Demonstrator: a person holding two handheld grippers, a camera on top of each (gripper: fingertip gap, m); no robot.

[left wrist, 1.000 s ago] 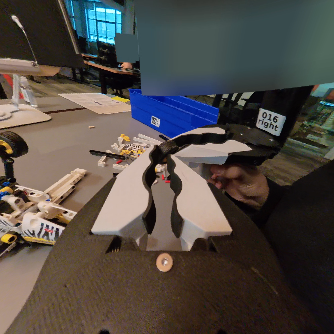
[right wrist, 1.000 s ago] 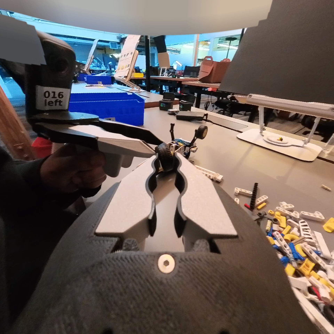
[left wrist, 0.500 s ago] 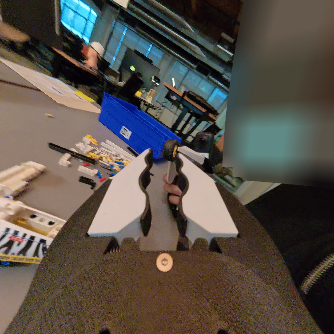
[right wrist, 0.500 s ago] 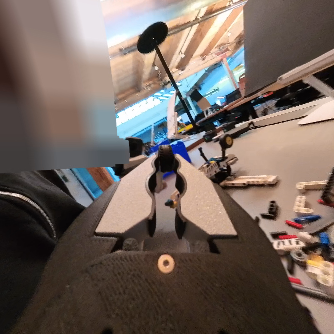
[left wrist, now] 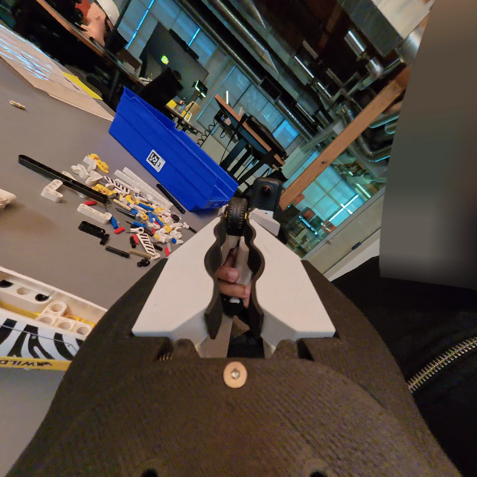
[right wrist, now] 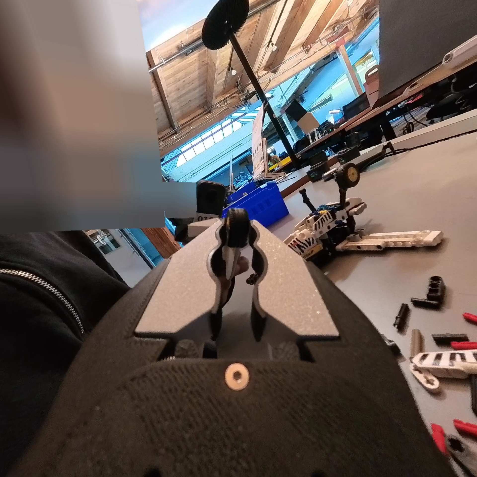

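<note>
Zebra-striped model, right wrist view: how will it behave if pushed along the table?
The zebra-striped model looks like light, rigid plastic, so it would probably slide on the smooth grey table. Its wheel sits high on a thin stalk, so a high push may tip it. The long white beams beside it might shift separately.

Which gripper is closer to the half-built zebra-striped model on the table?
Left, probably. The zebra-striped model sits right beside the body of the left gripper, on its left. From the right gripper it lies farther off, ahead-right. Both clamp the black wheel.
</note>
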